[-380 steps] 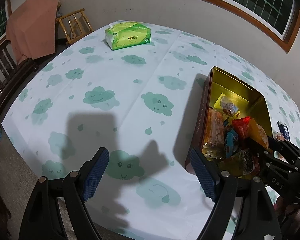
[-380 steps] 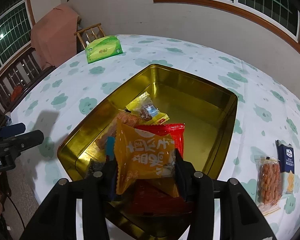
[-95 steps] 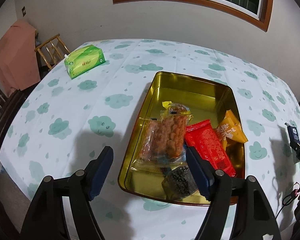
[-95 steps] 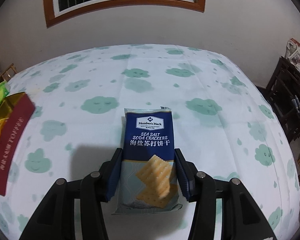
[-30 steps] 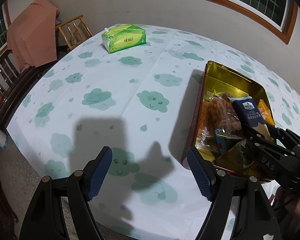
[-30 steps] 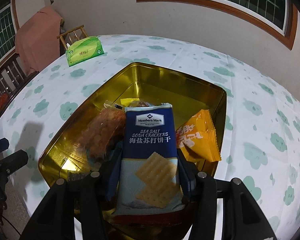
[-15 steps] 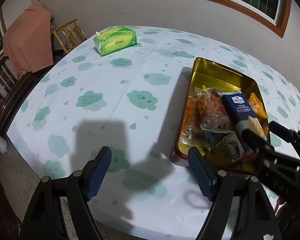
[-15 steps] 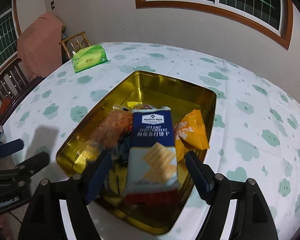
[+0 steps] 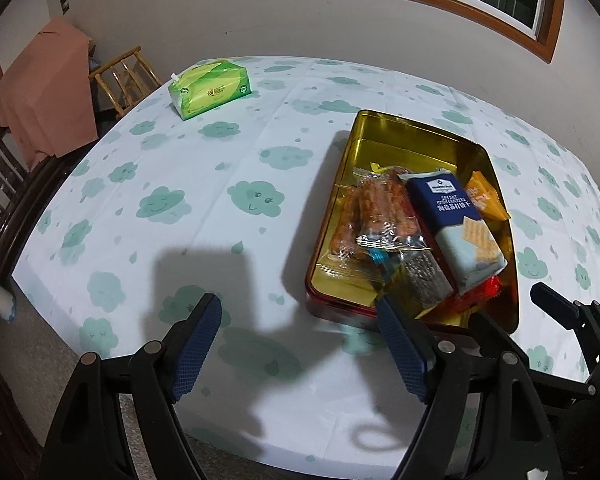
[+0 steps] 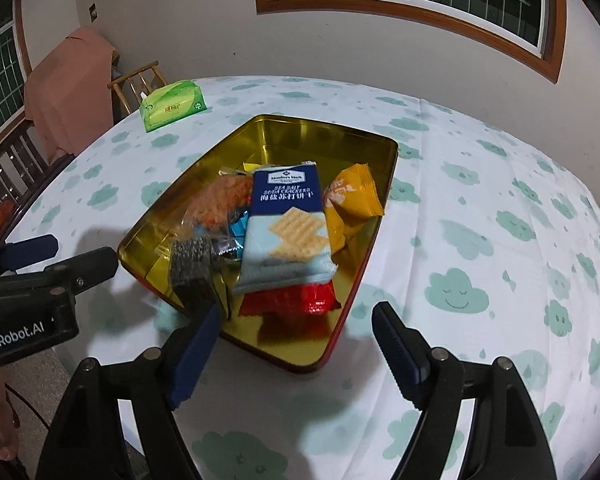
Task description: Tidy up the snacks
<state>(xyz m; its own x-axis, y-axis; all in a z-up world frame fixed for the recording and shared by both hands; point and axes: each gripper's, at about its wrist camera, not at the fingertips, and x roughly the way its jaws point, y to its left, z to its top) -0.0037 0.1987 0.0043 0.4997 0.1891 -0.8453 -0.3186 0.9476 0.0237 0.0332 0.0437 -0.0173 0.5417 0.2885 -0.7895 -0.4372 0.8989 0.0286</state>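
Centrally on a round table (image 10: 500,184) covered in a white cloth printed with green clouds sits a gold rectangular tin (image 10: 332,136) with a red outer wall. Inside it, the snacks are piled toward the near end. A blue packet of sea salt soda crackers (image 10: 288,224) lies on top, slanting across the heap. Just to its right an orange packet (image 10: 356,196) leans against the tin's right wall. A red packet (image 10: 292,298) pokes out from under the crackers' near end. To the left of the crackers lies a clear bag of orange-brown twisted snacks (image 10: 224,196), and near that a dark speckled packet (image 10: 192,264) sticks up at the tin's near left corner.

Both tongs hover above the table edge on the near side of the tin. The right gripper (image 10: 296,348) has its blue-padded jaws spread wide and holds nothing. The left gripper (image 9: 300,344) is likewise wide apart and holds nothing, positioned to the left of the tin.

Farther back on the left of the table lies a green tissue pack (image 9: 210,88). Beyond the table stand a wooden chair (image 9: 124,76) and a pinkish cloth (image 9: 44,92) draped over furniture.
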